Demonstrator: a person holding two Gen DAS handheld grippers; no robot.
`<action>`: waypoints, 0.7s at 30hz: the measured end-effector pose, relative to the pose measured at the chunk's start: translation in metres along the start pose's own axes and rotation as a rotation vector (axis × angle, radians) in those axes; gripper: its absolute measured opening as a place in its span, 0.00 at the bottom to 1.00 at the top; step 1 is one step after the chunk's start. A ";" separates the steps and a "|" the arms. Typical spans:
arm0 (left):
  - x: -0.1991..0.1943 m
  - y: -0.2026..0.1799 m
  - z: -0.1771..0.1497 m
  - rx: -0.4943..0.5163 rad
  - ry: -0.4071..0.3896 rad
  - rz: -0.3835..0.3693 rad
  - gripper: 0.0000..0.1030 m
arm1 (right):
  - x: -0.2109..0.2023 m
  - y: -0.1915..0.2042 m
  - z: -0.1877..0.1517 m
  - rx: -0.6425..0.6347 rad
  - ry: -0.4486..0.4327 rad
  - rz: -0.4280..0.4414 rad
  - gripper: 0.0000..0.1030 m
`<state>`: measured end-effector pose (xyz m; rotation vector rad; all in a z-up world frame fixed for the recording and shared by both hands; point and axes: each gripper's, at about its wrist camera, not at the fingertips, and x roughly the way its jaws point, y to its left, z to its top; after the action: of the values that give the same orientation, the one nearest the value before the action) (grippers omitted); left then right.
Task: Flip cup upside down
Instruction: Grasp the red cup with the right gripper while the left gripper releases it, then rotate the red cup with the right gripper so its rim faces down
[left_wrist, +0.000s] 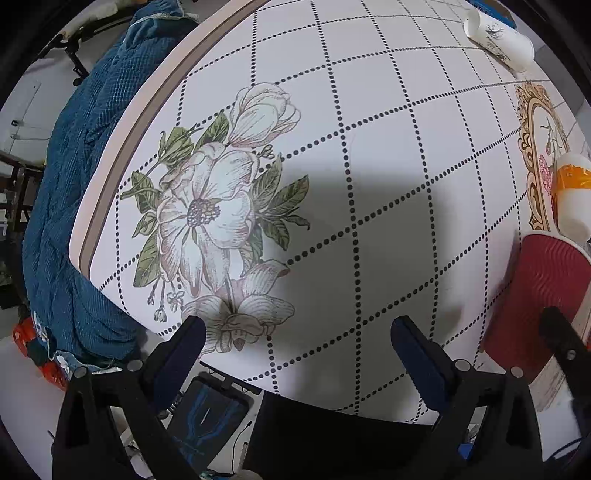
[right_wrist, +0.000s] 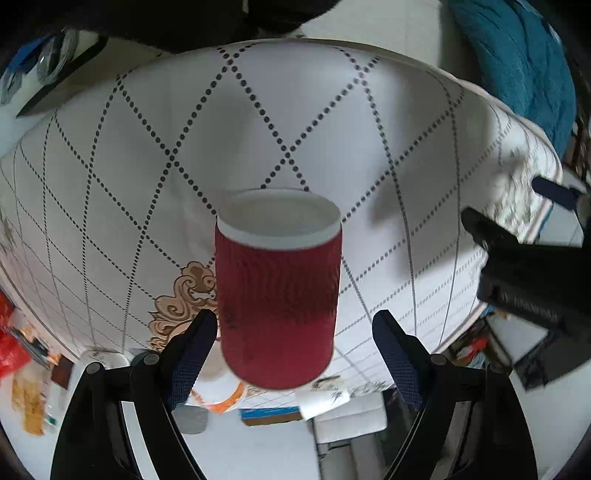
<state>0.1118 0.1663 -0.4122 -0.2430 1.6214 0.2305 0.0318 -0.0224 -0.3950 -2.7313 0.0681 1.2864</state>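
A red ribbed paper cup (right_wrist: 277, 291) with a white rim stands on the patterned tablecloth (right_wrist: 295, 122), between the fingers of my right gripper (right_wrist: 295, 347). The right jaws are open; the left finger (right_wrist: 192, 347) is close to the cup wall, the right finger (right_wrist: 399, 354) stands apart from it. This view is rotated, so the cup's rim appears toward the far side. In the left wrist view the cup (left_wrist: 535, 302) sits at the right edge with a right finger (left_wrist: 561, 339) beside it. My left gripper (left_wrist: 295, 354) is open and empty over the cloth.
A white bottle with an orange label (left_wrist: 572, 192) lies just beyond the cup. A white printed tube (left_wrist: 498, 37) lies at the far right. A blue quilted cloth (left_wrist: 74, 184) hangs past the table's left edge (left_wrist: 110, 177). The left gripper (right_wrist: 524, 266) shows at the right.
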 end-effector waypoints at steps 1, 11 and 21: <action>0.000 0.001 0.000 -0.004 0.002 0.001 1.00 | 0.000 0.003 0.003 -0.016 -0.002 -0.004 0.86; 0.012 0.037 -0.004 -0.044 0.014 0.005 1.00 | 0.028 0.010 0.010 -0.092 -0.010 -0.004 0.86; 0.019 0.042 0.007 -0.041 0.022 0.005 1.00 | 0.029 0.006 0.022 -0.046 -0.039 0.014 0.74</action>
<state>0.1050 0.2081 -0.4316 -0.2737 1.6407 0.2659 0.0334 -0.0256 -0.4317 -2.7466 0.0548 1.3615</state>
